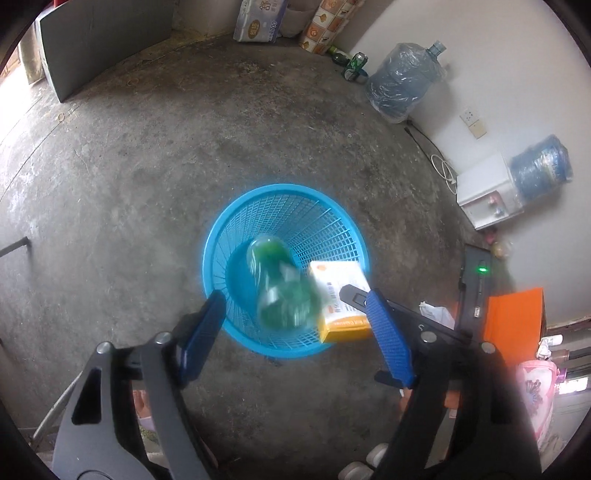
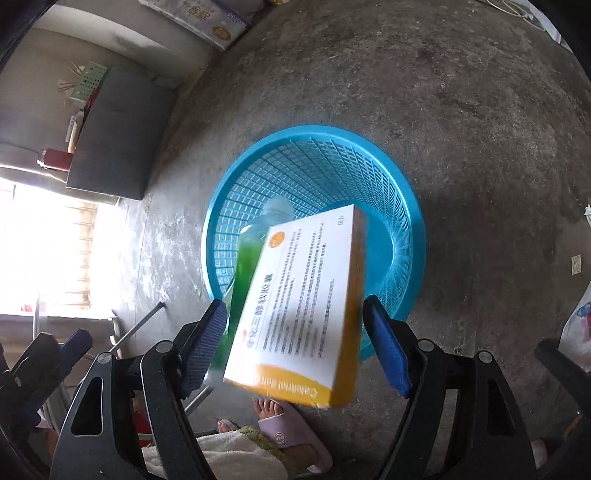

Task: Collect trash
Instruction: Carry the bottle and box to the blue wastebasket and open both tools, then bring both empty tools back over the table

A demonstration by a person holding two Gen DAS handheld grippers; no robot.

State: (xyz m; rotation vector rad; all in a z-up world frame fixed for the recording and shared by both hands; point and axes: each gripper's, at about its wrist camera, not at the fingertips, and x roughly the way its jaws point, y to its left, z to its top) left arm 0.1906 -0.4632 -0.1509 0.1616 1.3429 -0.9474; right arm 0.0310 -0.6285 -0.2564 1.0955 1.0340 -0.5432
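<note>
A round blue mesh basket [image 1: 236, 229] stands on the concrete floor, right below both grippers. My left gripper [image 1: 295, 295] is open above it. A blurred green plastic bottle [image 1: 280, 288] hangs loose between its blue pads, touching neither, over the basket's mouth. My right gripper [image 2: 294, 303] is open too. A white and yellow carton box [image 2: 306, 295] sits tilted between its fingers, with a gap at the left pad, above the basket [image 2: 332, 162]. The green bottle [image 2: 247, 258] shows behind the box. In the left wrist view the box [image 1: 332, 284] lies at the basket's right rim, beside a right-gripper finger [image 1: 352, 293].
Two wrapped water jugs [image 1: 402, 81] [image 1: 539, 166] and a white cabinet [image 1: 484, 195] line the right wall. Green cans [image 1: 354, 64] and a tissue pack [image 1: 258, 22] lie at the back. A grey board [image 1: 96, 40] leans far left. A person's slippered foot [image 2: 291, 432] is near.
</note>
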